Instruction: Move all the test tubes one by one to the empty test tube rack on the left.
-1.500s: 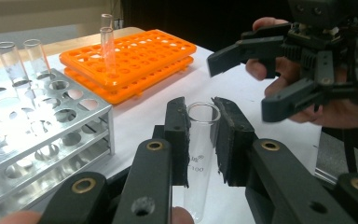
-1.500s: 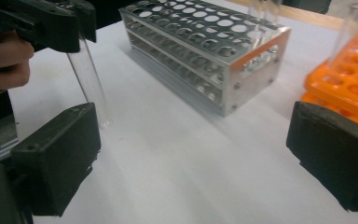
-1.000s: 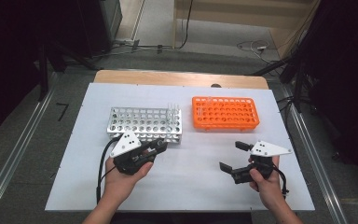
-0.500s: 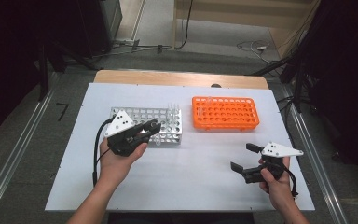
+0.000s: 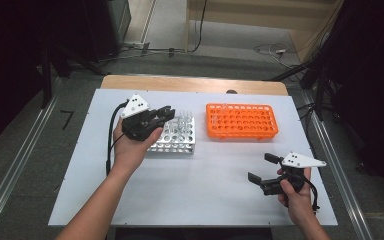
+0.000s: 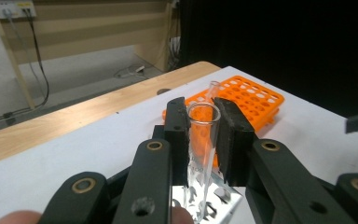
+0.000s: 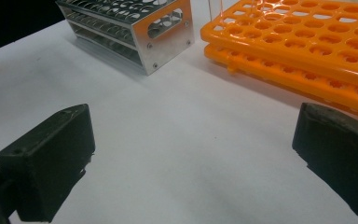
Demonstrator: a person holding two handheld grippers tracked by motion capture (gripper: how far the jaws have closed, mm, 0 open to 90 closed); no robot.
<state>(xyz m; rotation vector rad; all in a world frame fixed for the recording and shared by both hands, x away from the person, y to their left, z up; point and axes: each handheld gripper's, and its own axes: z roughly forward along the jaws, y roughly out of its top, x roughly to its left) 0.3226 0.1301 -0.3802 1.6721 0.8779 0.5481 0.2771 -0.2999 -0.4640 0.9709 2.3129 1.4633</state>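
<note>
Left gripper (image 5: 164,114) clamped tight on a clear test tube (image 6: 202,140), over the metal rack (image 5: 176,142) at 10 o'clock on the white table (image 5: 215,185). Tube's lower end is cut off behind the jaws. Right gripper (image 5: 264,168) at 4 o'clock, jaws wide, empty. Orange rack (image 5: 241,121) at 1 o'clock.

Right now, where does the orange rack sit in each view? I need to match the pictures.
High view: the orange rack is right of centre, toward the table's far edge.
Left gripper view: the rack is right of centre, just behind the test tube.
Right gripper view: the rack is at upper right.
Shared landmark: the metal rack, its neighbour.
</note>
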